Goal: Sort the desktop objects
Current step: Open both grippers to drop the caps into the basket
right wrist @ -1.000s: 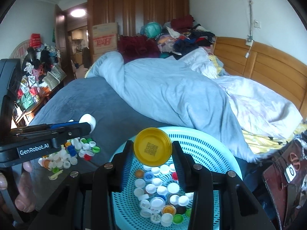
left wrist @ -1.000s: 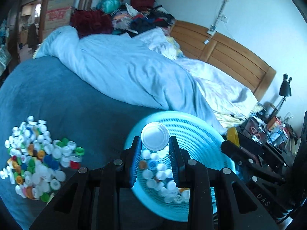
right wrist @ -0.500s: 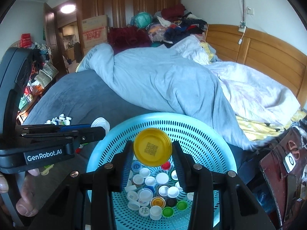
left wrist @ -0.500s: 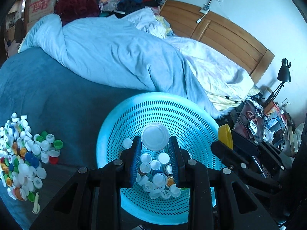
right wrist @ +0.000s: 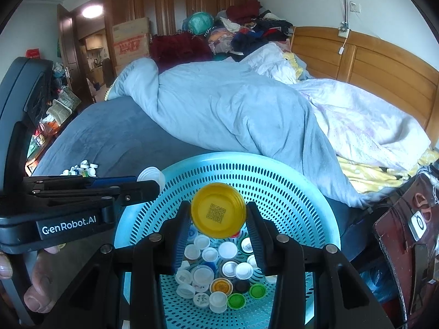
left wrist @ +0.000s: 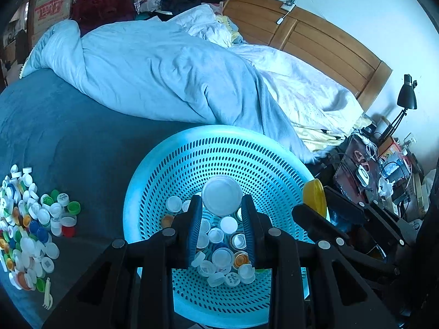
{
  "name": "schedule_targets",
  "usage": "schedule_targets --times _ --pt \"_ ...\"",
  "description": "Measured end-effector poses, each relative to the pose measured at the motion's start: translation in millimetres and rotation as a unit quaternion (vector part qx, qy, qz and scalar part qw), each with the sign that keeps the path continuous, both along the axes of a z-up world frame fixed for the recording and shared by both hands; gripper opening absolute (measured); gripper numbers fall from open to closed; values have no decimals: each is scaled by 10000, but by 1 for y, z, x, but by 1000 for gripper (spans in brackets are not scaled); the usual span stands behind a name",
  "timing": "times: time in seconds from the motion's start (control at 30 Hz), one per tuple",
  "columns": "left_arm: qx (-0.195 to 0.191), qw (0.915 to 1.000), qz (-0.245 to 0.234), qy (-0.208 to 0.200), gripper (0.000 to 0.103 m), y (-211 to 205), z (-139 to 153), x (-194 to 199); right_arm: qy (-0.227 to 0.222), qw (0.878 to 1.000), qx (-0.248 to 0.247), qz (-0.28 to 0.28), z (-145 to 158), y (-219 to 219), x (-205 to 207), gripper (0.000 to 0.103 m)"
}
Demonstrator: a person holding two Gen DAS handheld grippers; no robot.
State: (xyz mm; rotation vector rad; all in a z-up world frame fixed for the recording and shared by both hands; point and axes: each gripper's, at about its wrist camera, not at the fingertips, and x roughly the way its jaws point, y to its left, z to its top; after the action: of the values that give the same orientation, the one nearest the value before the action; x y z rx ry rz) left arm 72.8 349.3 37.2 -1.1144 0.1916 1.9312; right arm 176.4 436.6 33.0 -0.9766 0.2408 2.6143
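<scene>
My left gripper (left wrist: 221, 205) is shut on a white cap (left wrist: 221, 199) and holds it above the turquoise perforated basket (left wrist: 219, 148). My right gripper (right wrist: 218, 212) is shut on a yellow cap (right wrist: 218, 210) with a QR code, also above the basket (right wrist: 247, 164). Several loose caps (right wrist: 216, 277) lie in the basket's bottom. A pile of mixed caps (left wrist: 27, 224) lies on the dark blue blanket at the left. The right gripper with its yellow cap (left wrist: 314, 198) shows at the right of the left wrist view; the left gripper with its white cap (right wrist: 151, 176) shows at the left of the right wrist view.
A light blue duvet (left wrist: 164, 71) lies bunched across the bed behind the basket. A wooden headboard (left wrist: 329, 44) stands at the back right. A cluttered bedside stand with a black lamp (left wrist: 406, 101) is to the right. A small plastic fork (left wrist: 48, 293) lies by the cap pile.
Both grippers have moved forward over the basket, each still holding its cap. The basket now fills more of both views and the cap pile has slid left.
</scene>
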Motion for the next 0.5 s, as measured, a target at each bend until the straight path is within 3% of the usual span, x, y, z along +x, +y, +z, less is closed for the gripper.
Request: schedule_targets --times 0.5 --pt "-23 10000 -58 28 24 5 -1 3 -3 10000 -27 -35 -2 4 1 44"
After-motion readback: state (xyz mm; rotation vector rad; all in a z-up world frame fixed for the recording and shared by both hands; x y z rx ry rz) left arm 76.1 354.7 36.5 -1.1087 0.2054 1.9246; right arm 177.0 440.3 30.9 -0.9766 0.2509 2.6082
